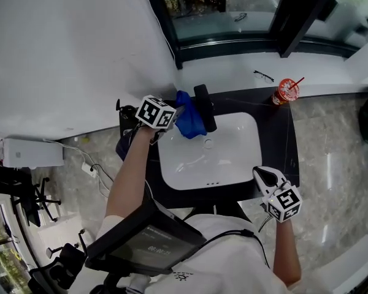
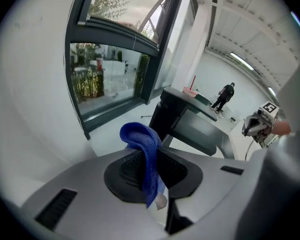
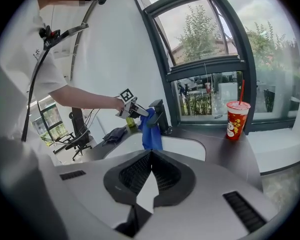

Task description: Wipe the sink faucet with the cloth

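Note:
A blue cloth (image 1: 189,122) hangs from my left gripper (image 1: 175,116), which is shut on it just left of the black faucet (image 1: 205,108) at the back of the white sink (image 1: 233,164). In the left gripper view the cloth (image 2: 142,144) is pinched between the jaws and folds over their tips, with the faucet (image 2: 172,115) close behind it. My right gripper (image 1: 267,176) hangs over the counter's front right corner. Its jaws (image 3: 151,155) are shut with nothing in them. From there I see the cloth (image 3: 151,131) draped in front of the faucet (image 3: 160,115).
A red paper cup (image 1: 286,92) with a straw stands at the counter's back right corner. Glasses (image 1: 264,75) lie on the white sill behind it. A dark rag (image 3: 115,133) lies on the counter left of the sink. Window frames rise behind the sill.

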